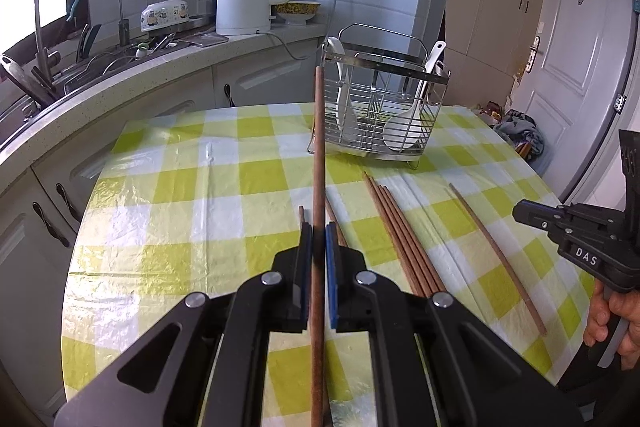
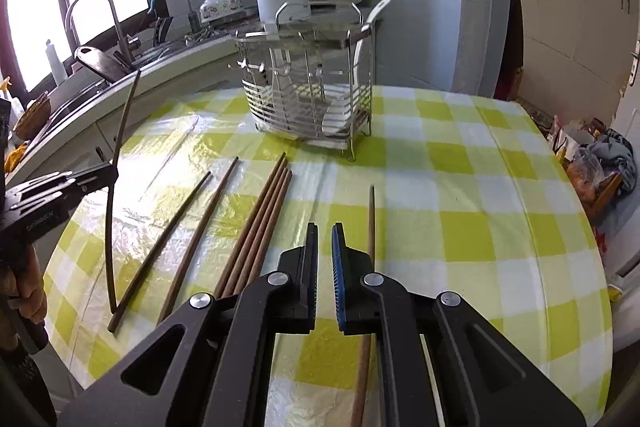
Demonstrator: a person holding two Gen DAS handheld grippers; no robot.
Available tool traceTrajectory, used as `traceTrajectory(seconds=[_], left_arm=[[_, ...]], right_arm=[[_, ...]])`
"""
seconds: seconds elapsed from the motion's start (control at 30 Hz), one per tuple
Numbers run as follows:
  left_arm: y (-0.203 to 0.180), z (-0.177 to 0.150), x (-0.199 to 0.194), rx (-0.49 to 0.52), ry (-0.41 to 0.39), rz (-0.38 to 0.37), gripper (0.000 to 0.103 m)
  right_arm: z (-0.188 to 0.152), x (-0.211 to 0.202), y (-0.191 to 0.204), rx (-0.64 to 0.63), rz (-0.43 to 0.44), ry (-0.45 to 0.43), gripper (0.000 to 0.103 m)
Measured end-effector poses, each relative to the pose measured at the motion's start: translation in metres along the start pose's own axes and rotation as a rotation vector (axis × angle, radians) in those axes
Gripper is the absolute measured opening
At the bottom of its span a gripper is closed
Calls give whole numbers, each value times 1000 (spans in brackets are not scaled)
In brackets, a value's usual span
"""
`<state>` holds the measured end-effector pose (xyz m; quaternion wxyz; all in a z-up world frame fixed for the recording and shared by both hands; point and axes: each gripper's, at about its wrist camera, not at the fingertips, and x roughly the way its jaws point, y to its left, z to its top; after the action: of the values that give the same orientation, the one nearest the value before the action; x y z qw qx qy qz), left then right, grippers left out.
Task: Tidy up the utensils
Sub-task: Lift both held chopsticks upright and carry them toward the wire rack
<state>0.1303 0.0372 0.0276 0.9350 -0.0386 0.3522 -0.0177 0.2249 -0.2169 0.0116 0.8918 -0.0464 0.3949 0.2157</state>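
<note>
Up close, the left wrist view shows the left claw [image 1: 319,241] clamped on one brown chopstick [image 1: 318,163], which points toward the wire utensil rack [image 1: 380,107] on the checked table [image 1: 200,187]. Only the right wrist view shows that chopstick lifted clear of the cloth, and the right claw [image 2: 325,241] nearly together with nothing between its pads, loose chopsticks [image 2: 260,223] lying just beside it.
</note>
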Motion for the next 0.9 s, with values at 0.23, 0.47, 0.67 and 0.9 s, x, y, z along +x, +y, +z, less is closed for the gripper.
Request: traceTrajectory(seconds=[0.23,0.47,0.67,0.9], left_arm=[[1,2,-10,2,-20,-2,7],[-2,6,-22,10,-47,-13,7],[-4,8,-28,10,-56,-26,7],[-9,10,-27,13,-55,-62,7]], right_arm=[[-18,33,-21,21,-75,98,36],[-25,59,-43,23,-132,155,36],[-22,71,-51,12,-119,168,32],[-18,71,-46,-12,-99,172,7]])
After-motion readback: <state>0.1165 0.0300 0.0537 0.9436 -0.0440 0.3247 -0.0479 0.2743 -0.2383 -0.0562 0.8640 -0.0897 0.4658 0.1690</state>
